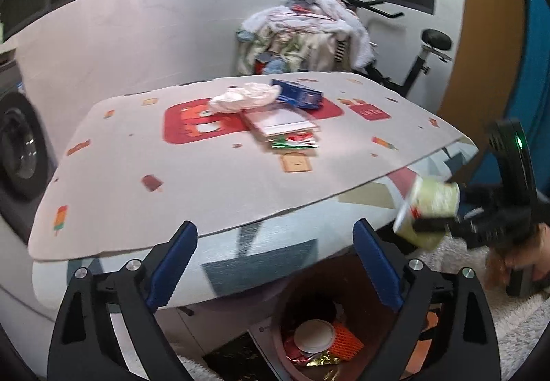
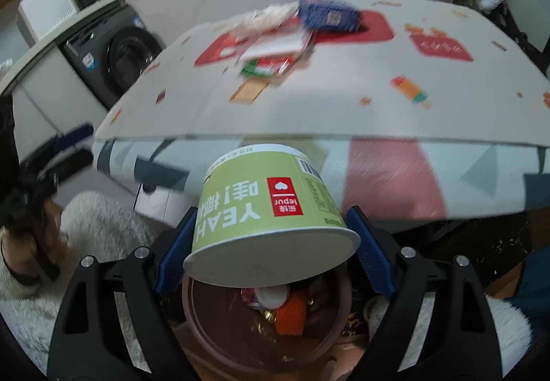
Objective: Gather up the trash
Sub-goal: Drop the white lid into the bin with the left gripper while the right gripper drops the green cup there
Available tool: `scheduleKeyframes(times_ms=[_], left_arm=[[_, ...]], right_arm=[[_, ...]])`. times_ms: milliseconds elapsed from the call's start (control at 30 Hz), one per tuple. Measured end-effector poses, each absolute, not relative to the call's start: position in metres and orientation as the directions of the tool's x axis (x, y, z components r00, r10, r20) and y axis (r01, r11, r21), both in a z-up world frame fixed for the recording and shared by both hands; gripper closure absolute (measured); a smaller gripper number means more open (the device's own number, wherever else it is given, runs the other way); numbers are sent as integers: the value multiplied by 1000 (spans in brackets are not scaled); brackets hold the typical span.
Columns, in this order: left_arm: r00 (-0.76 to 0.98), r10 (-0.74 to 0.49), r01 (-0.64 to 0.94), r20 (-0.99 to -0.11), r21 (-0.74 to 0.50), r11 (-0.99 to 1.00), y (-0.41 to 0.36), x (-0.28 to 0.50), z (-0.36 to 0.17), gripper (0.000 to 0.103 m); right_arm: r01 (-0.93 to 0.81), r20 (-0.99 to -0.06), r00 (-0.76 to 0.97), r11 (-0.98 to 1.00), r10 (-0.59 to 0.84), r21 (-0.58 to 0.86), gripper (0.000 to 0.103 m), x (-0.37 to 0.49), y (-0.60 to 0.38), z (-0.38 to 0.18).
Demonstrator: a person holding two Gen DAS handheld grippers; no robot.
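On the left, your left claw (image 1: 275,264) is empty, its blue pads spread apart, hovering off the near edge of the table (image 1: 172,175). Straight beneath it sits the brown trash bin (image 1: 292,305), already holding a white lid and orange and gold wrappers.

Further right, on the table top, the remaining trash lies in a loose pile: a crumpled white plastic bag (image 1: 245,96), a blue carton (image 1: 299,94), a flat white packet (image 1: 280,121) and a red-and-green wrapper (image 1: 295,141). The pile is ahead of both claws and well apart from them.

On the right, your right claw (image 2: 271,243) is clamped on a green paper cup (image 2: 264,209), one pad on each side of its wall. The cup is tipped over, its open mouth facing down and back toward the camera, its long axis slanting up and away. The bin (image 2: 206,329) lies directly below that mouth, so this hand appears closest to finishing: letting go should drop the cup in.
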State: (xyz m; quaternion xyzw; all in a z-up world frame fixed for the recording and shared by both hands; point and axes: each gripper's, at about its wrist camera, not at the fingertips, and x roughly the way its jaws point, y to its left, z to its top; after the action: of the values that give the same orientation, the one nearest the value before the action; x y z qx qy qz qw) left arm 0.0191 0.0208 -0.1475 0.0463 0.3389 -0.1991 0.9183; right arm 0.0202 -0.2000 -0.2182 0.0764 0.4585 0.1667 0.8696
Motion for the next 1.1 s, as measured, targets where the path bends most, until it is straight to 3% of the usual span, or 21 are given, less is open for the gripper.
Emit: scheduleKeyframes(times_ms=[467, 1000, 1100], left_arm=[[719, -273, 244, -639, -135, 960, 60, 17, -162, 8], [693, -237, 274, -680, -55, 960, 40, 19, -173, 7], [690, -235, 274, -684, -53, 960, 39, 20, -173, 7]], right_arm=[[-330, -869, 407, 932, 282, 148, 19, 12, -158, -253], [-305, -911, 354, 947, 212, 102, 18, 17, -153, -272], [-285, -910, 363, 954, 201, 97, 9, 18, -157, -271]])
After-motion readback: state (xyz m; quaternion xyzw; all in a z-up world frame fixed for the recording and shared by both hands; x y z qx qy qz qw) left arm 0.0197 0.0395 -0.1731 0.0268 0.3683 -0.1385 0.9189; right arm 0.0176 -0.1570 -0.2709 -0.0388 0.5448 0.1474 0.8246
